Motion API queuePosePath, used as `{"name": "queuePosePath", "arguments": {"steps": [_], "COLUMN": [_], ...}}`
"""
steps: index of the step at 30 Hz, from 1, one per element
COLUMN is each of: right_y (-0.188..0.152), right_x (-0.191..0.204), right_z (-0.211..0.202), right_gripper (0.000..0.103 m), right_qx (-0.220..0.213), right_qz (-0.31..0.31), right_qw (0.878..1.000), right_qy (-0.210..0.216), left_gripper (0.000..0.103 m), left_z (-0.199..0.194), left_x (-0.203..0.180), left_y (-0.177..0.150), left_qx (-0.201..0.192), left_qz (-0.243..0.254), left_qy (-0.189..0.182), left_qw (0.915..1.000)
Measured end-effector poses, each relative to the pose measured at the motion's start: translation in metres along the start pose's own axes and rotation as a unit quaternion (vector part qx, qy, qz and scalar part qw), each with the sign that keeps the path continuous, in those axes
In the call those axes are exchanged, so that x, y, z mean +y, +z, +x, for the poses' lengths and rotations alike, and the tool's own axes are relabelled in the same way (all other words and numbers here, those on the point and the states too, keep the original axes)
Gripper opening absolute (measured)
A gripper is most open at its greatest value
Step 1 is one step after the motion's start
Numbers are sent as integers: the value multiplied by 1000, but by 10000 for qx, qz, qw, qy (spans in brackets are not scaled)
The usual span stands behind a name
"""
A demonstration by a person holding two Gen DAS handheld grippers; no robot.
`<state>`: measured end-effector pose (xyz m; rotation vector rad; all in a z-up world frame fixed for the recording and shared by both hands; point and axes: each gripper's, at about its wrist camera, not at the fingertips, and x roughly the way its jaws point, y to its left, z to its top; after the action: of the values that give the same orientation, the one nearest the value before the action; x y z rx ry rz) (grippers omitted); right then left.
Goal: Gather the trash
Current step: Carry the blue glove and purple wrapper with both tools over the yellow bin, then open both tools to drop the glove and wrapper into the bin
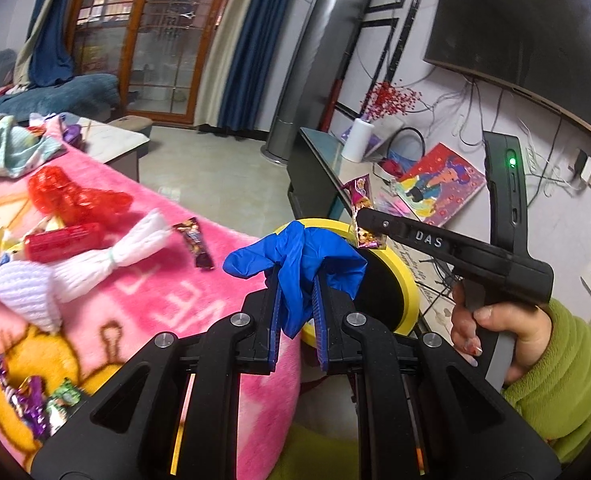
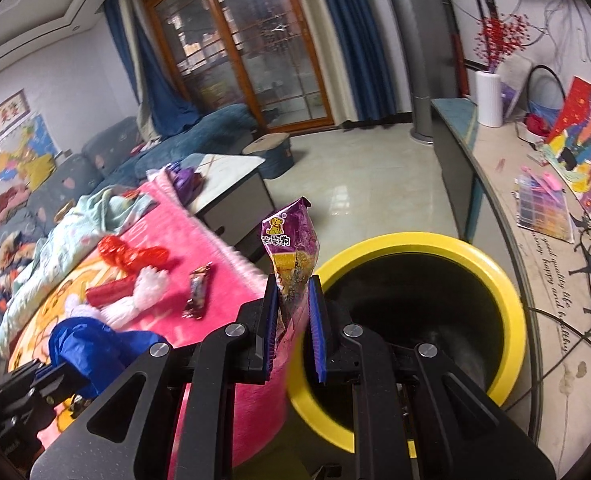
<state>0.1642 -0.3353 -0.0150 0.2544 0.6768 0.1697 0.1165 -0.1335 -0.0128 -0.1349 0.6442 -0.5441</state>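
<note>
My left gripper (image 1: pixel 297 280) is shut on a crumpled blue glove (image 1: pixel 295 256), held at the near rim of the yellow-rimmed black bin (image 1: pixel 409 280). My right gripper (image 2: pixel 293 284) is shut on a purple snack wrapper (image 2: pixel 293 248), held at the left rim of the bin (image 2: pixel 507 292). The right gripper also shows in the left wrist view (image 1: pixel 369 226), holding the wrapper (image 1: pixel 361 196) over the bin's far rim. The glove shows at lower left in the right wrist view (image 2: pixel 91 344). On the pink blanket (image 1: pixel 167 292) lie a dark candy wrapper (image 1: pixel 197 242), red plastic (image 1: pixel 75 196) and more wrappers (image 1: pixel 27 400).
White knitted items (image 1: pixel 75 268) and a red tube (image 1: pixel 65 242) lie on the blanket. A low cabinet (image 2: pixel 495 184) with a white vase (image 2: pixel 489 98), a painting (image 2: pixel 587 148) and cables runs along the right wall. Tiled floor (image 2: pixel 359 184) lies beyond the bin.
</note>
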Motion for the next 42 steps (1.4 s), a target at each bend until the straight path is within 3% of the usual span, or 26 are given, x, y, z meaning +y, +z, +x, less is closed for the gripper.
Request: {"name": "queuePosePath", "arguments": {"steps": [17, 30, 42], "right_y": [1, -3, -9], "right_x": [-56, -97, -122], "right_z": [6, 19, 27], "right_gripper": [15, 15, 17], "right_qx": [-24, 180, 336], "right_qz": [522, 954, 1331], "right_qw": [9975, 9930, 9877], "right_qy": [-476, -678, -751], "left_gripper": [9, 9, 9], "left_z": [42, 94, 130], "left_x": [-28, -44, -47], "left_y": [2, -1, -6], "left_qx": [184, 588, 875], "left_qz": [264, 400, 403], "left_qy": [-332, -588, -497], "left_qw": [9989, 9957, 9941]}}
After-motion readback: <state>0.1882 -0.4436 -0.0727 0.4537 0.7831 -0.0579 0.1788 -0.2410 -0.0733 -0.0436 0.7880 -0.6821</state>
